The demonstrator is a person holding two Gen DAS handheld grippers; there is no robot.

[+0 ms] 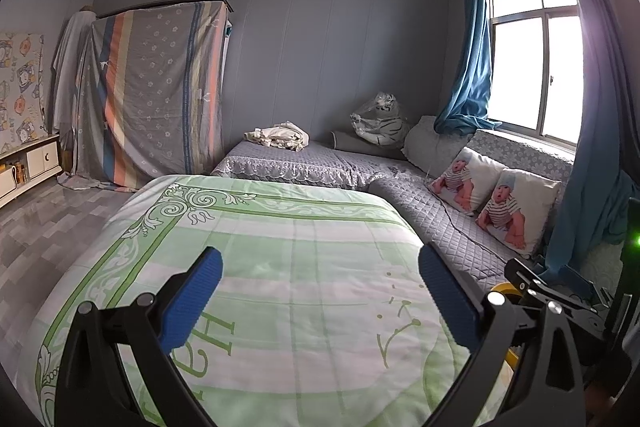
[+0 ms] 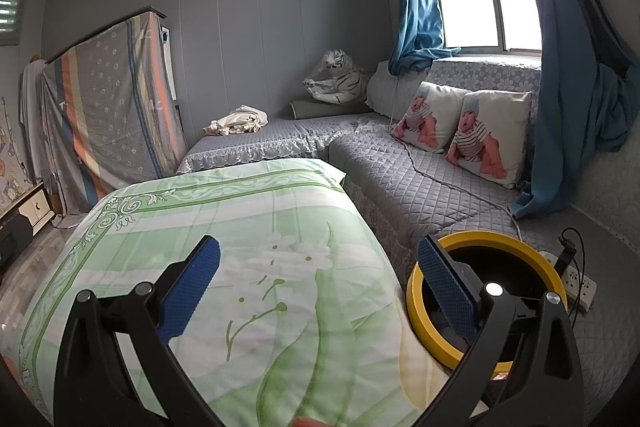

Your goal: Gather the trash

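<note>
Over the green quilt (image 1: 280, 267) both grippers are hanging with nothing in them. The left gripper (image 1: 320, 291) is spread wide, and so is the right gripper (image 2: 320, 287); no pad is touching anything. Just to the right of the quilt, a round bin (image 2: 520, 247) with a yellow rim is sitting on the grey padded couch (it looks like the place for trash, and its dark inside is too dim to tell what is in it).

No loose trash is showing on the quilt right now. That could mean the bits are already in the bin, or that they are lying somewhere out of these views. A crumpled cream cloth (image 2: 236, 121) is sitting far back on the couch, and a toy tiger (image 2: 340, 77) in clear wrap is resting in the corner; neither one is clearly trash.

A good way to work is looking slowly around, keeping the grippers spread wide and staying clear of the white cord (image 2: 452, 187) and power strip (image 2: 576, 283).
</note>
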